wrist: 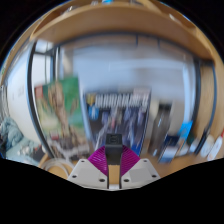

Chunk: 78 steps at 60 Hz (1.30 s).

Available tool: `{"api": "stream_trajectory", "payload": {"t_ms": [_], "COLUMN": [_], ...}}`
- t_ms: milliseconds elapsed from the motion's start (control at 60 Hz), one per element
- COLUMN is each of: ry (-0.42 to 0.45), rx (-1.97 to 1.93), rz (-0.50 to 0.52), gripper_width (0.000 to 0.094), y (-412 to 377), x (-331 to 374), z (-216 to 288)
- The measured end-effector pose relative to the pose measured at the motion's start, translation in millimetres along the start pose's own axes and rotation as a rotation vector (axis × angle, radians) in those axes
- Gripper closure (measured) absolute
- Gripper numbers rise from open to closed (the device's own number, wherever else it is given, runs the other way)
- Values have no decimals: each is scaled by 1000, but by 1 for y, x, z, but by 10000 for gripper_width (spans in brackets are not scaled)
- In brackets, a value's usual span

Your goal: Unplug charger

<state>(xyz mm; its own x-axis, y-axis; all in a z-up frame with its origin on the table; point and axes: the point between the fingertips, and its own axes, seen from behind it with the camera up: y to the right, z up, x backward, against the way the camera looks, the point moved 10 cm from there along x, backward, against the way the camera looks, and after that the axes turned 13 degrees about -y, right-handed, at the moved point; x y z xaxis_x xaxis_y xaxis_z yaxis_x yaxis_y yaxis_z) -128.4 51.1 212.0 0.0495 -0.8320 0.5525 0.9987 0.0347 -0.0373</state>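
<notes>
My gripper (114, 154) points at a shelf of books. A small black charger block (114, 143) with a pale face sits between the magenta pads (99, 160), at their tips. Both pads press against its sides, so the fingers are shut on it. A tan strip (114, 172) runs down between the fingers below the block. No socket or cable shows around the charger.
Beyond the fingers stand a green-covered book (60, 106) on the left and a dark box with white lettering (118, 108) in the middle. A wooden shelf board (110, 20) runs overhead. Small cluttered items (190, 140) lie at the right.
</notes>
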Motion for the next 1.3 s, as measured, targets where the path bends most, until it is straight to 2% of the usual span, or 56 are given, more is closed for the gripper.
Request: {"api": "stream_trajectory", "payload": {"t_ms": [50,100,183,283,433,550,750,817,950,1183,1250,1283,1300], "ry": [82,114,73,-107,-445,-568,-710,-706,-725,-698,-686,-673,-666], "rx": [16,28,-2,-15,-22,-8,6,-3,30,20,8,3,2], "rz": [-2,-10,-19,-45,-54,-69,-69,-43,-56,-76,-79,-85,-87], "gripper_width": [807,807,809,810,809,810,804,791,734,721,673,562,579], "y": [15,33,70,117,170,199,240,243,247,250,251,251,251], "x": [31,50,68,62,37,24,8,3,-6,-15,-15,-14,-14], "z": [48,83,90,53,-57,-114,-152,-148,-145,-142,-141,-140,-139]}}
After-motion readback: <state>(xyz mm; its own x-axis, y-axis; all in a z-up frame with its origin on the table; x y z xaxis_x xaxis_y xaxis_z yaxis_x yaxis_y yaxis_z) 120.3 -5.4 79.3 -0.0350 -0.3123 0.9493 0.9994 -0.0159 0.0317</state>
